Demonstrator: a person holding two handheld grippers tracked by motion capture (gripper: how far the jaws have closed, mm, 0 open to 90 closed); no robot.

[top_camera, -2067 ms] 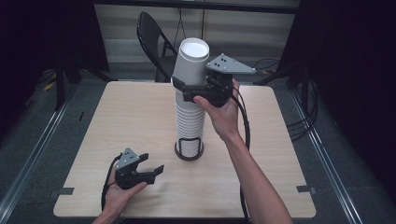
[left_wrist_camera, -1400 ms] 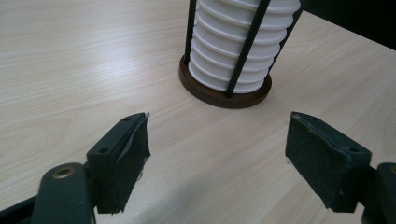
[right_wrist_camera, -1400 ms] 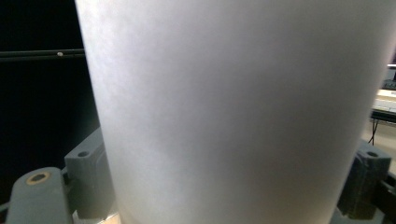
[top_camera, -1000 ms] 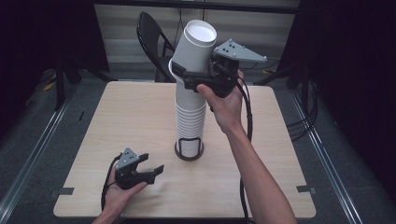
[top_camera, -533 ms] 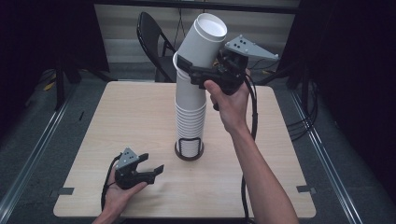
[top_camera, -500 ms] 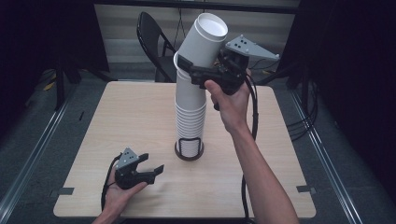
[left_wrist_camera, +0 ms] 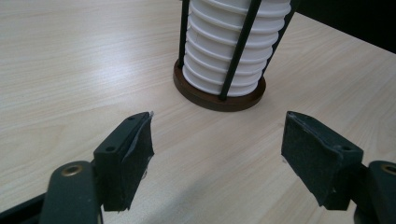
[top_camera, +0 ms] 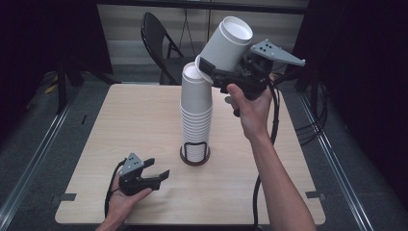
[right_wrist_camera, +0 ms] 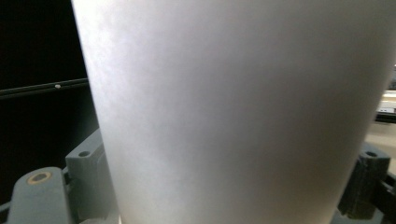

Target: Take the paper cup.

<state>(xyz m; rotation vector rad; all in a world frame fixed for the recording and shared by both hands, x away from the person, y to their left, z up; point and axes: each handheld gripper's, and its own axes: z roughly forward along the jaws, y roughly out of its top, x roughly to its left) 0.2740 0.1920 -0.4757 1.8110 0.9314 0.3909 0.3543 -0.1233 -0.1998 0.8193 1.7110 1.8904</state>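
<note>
A tall stack of white paper cups (top_camera: 196, 110) stands in a black wire holder on a round brown base (top_camera: 195, 158) at the middle of the wooden table (top_camera: 139, 115). My right gripper (top_camera: 214, 60) is shut on one white cup (top_camera: 230, 41), lifted off the stack's top and tilted to the right; that cup's wall (right_wrist_camera: 233, 107) fills the space between its jaws. My left gripper (top_camera: 158, 168) rests at the table's front left. Its jaws stand wide, have just been closing a little, and hold nothing. The holder base (left_wrist_camera: 217, 95) lies just ahead of the left gripper (left_wrist_camera: 217, 140).
A black folding chair (top_camera: 159, 38) stands behind the table's far edge. Cables trail off the right side from my right gripper. Metal floor rails run along both sides of the table.
My right gripper has lifted the top cup up and to the right, off the stack, tilting it further. The left gripper has stayed in place.
</note>
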